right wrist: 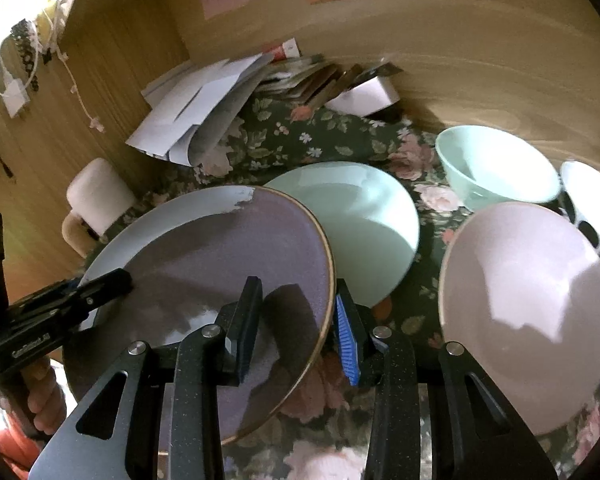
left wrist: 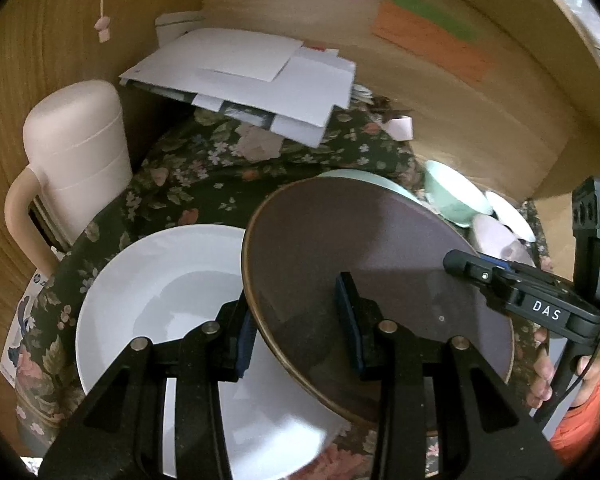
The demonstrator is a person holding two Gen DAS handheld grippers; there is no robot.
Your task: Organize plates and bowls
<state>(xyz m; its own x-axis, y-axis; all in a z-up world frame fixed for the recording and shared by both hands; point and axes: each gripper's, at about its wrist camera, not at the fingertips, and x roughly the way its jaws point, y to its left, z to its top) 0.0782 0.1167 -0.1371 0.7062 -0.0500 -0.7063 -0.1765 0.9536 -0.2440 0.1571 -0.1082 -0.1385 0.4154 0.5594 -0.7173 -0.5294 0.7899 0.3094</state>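
Observation:
A purple plate with a gold rim (left wrist: 380, 264) is tilted over a white plate (left wrist: 156, 296) on the flowered cloth. My left gripper (left wrist: 296, 324) straddles its left rim, one finger on each side, and my right gripper (right wrist: 296, 320) straddles its right rim (right wrist: 328, 264). Both sets of jaws stand partly apart around the rim; contact is unclear. The purple plate (right wrist: 236, 256) overlaps the white plate (right wrist: 172, 208) in the right wrist view. A mint plate (right wrist: 364, 220), a mint bowl (right wrist: 496, 168), a pink bowl (right wrist: 528, 312) and a white bowl (right wrist: 592, 192) lie to the right.
A pink lidded jug (left wrist: 76, 164) stands at the left by the wooden wall. Loose papers and envelopes (left wrist: 252, 76) are piled at the back on the flowered cloth (left wrist: 204, 176). A small white box (right wrist: 364, 96) sits behind. Wooden walls enclose the back and sides.

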